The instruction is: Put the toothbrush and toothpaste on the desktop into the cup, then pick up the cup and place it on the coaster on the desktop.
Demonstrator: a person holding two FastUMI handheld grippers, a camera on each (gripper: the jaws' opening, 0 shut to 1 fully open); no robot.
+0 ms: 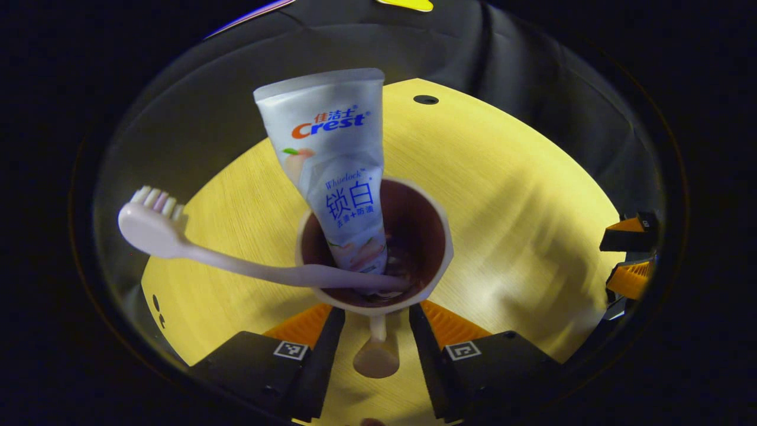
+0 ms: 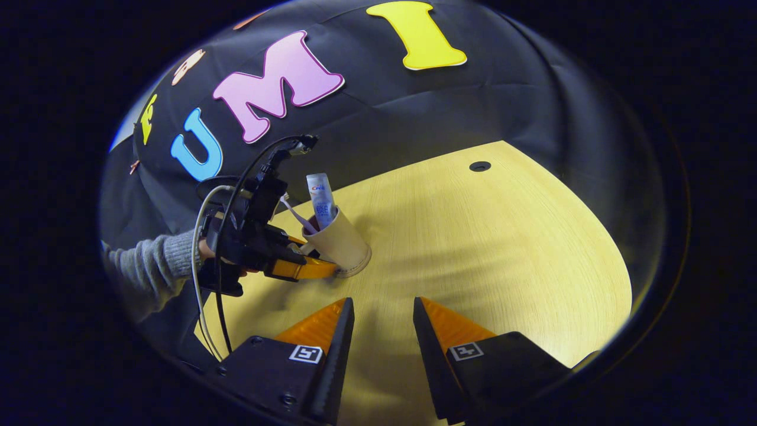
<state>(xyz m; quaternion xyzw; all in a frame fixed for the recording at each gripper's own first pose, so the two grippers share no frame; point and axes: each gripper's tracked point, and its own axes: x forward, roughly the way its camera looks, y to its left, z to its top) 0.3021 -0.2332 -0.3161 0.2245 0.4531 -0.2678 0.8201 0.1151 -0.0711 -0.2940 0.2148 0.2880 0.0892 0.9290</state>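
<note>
Orange-lined fingers of the left gripper (image 1: 377, 331) straddle the cup (image 1: 375, 245) at frame centre, likely to lift it; can't tell if they're actually pressing it. Toothbrush (image 1: 177, 239) leans out left, toothpaste tube (image 1: 334, 160) stands inside. Right gripper (image 2: 383, 331) hangs open over the bare wooden desktop (image 2: 502, 254). No coaster spotted; nothing blocking.
</note>
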